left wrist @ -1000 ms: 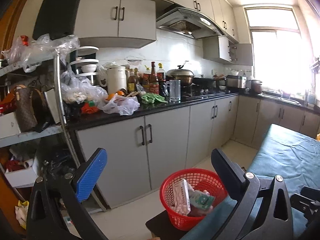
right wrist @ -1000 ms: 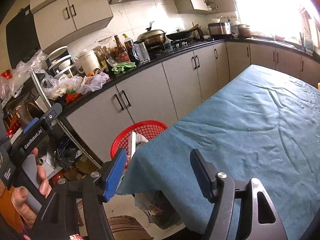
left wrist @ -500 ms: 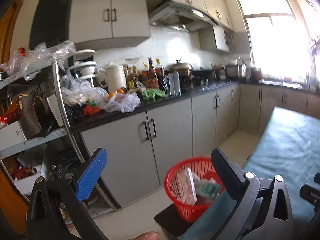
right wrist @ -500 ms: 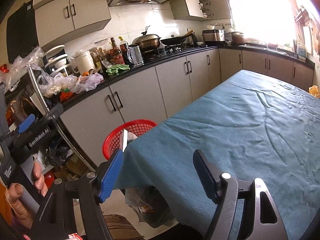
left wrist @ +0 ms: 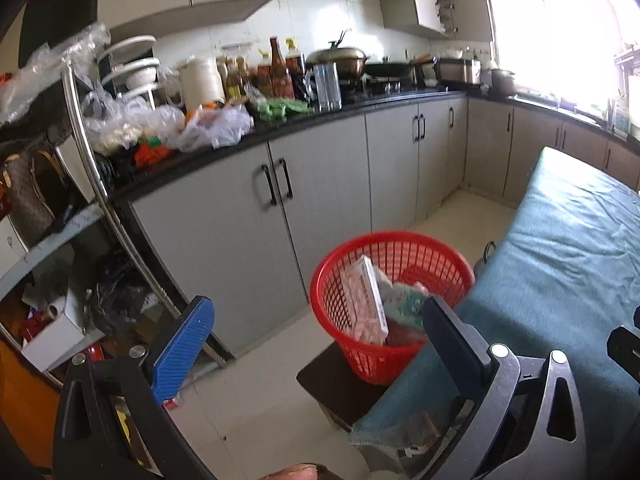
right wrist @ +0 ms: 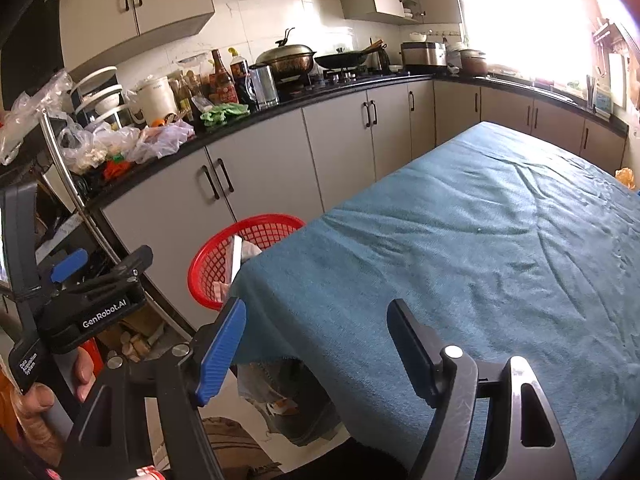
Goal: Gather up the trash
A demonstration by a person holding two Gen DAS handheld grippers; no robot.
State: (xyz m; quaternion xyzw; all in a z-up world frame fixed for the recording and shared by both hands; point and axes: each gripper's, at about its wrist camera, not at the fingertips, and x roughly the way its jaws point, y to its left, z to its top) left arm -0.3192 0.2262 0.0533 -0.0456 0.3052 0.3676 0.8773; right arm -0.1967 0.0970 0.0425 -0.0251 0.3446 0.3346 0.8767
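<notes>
The trash sits in the red basket (left wrist: pixel 390 304), which stands on a dark stool (left wrist: pixel 340 380) at the corner of the table (right wrist: pixel 480 248). In the left wrist view a flat blister pack (left wrist: pixel 366 300) leans upright against the basket's inner wall, and beside it lies a crumpled green-printed wrapper (left wrist: pixel 406 300); something red shows under them, too hidden to name. So I count one pack, one wrapper, and at least one more piece. All of it looks light. The pack is probably stiff and thin, best pinched across its top edge, where it stands clear of the mesh. The wrapper should be soft and crushable, so any fold would do, though its film may slip. The basket is open plastic mesh, likely light and a little springy; its rim is the place to take it.

The basket is the only one. The table's teal cloth is bare of trash in both views, apart from a small orange thing (right wrist: pixel 626 178) at the far edge.

There are two grippers. The left gripper (left wrist: pixel 320 340) has its jaws spread with nothing between them. The right gripper (right wrist: pixel 316 344) hovers over the table corner just beside the basket, jaws wide apart and empty.
</notes>
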